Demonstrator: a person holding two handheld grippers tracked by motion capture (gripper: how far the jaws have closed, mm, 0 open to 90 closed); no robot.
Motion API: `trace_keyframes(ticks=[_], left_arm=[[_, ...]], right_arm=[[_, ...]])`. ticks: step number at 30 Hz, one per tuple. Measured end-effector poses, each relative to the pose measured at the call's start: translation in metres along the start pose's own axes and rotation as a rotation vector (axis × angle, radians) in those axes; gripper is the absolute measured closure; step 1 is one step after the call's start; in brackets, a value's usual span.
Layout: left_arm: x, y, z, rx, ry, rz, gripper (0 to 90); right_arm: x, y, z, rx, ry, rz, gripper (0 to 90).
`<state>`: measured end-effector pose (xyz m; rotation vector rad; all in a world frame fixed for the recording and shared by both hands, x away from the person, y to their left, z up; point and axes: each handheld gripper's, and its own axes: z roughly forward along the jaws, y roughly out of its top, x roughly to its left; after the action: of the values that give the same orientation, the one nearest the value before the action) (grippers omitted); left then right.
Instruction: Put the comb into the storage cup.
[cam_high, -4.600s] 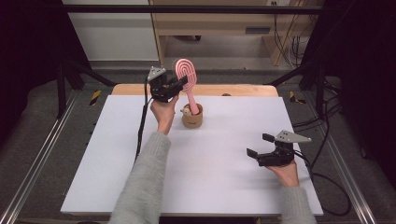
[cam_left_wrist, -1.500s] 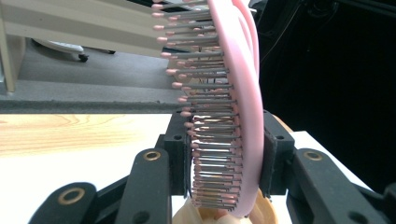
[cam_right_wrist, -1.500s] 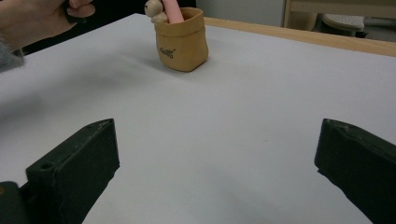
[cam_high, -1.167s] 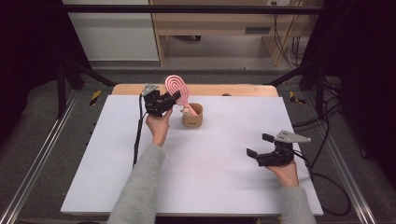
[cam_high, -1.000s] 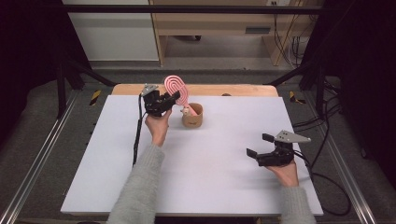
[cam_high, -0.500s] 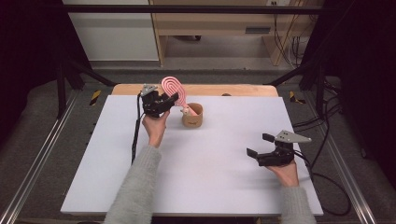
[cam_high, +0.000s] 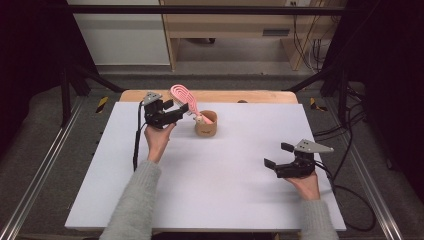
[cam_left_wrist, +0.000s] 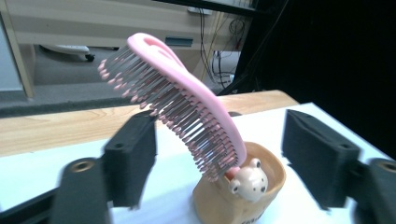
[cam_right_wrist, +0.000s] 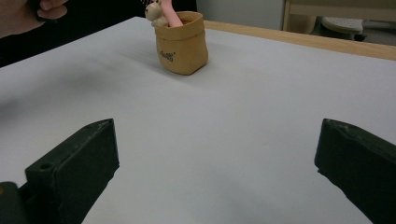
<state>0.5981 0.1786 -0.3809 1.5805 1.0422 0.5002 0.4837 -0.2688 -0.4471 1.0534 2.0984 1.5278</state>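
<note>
Pink hairbrush (cam_left_wrist: 187, 107) stands tilted, handle down in the tan cup (cam_high: 205, 124) at the tabletop's (cam_high: 215, 175) far side. Left gripper (cam_high: 176, 109) fingers spread wide either side of the brush, not gripping. Right gripper (cam_high: 276, 155) rests well apart, fingers wide, empty.

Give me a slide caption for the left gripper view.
Open hand-held gripper flanks a pink hairbrush leaning in a tan bear cup.

White table top (cam_high: 210, 185), wooden far edge, tan holder (cam_high: 205, 125) standing on it
</note>
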Motion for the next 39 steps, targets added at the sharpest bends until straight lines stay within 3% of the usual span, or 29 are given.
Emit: trace_keyframes(ticks=[2,9,14,21,26,39], left_arm=[[-0.002,0.001,-0.002,0.017,-0.014,0.006,17.3],[-0.007,0.003,-0.013,0.045,-0.049,0.032,5.7],[-0.011,0.002,-0.023,0.047,-0.078,0.079,3.8],[-0.013,0.000,-0.041,0.039,-0.119,0.094,1.6],[-0.012,-0.004,-0.054,0.026,-0.125,0.117,0.6],[-0.011,-0.022,-0.079,0.047,-0.163,0.153,0.6]], right_arm=[[0.000,0.000,0.000,0.000,0.000,-0.002,0.2],[0.000,0.000,0.000,-0.004,-0.002,-0.001,0.2],[0.000,0.001,-0.001,-0.009,-0.005,-0.002,0.1],[0.000,0.001,-0.002,-0.017,-0.006,-0.006,0.1],[0.001,0.001,-0.002,-0.014,-0.008,-0.004,0.1],[0.001,0.001,-0.001,-0.014,-0.007,-0.004,0.1]])
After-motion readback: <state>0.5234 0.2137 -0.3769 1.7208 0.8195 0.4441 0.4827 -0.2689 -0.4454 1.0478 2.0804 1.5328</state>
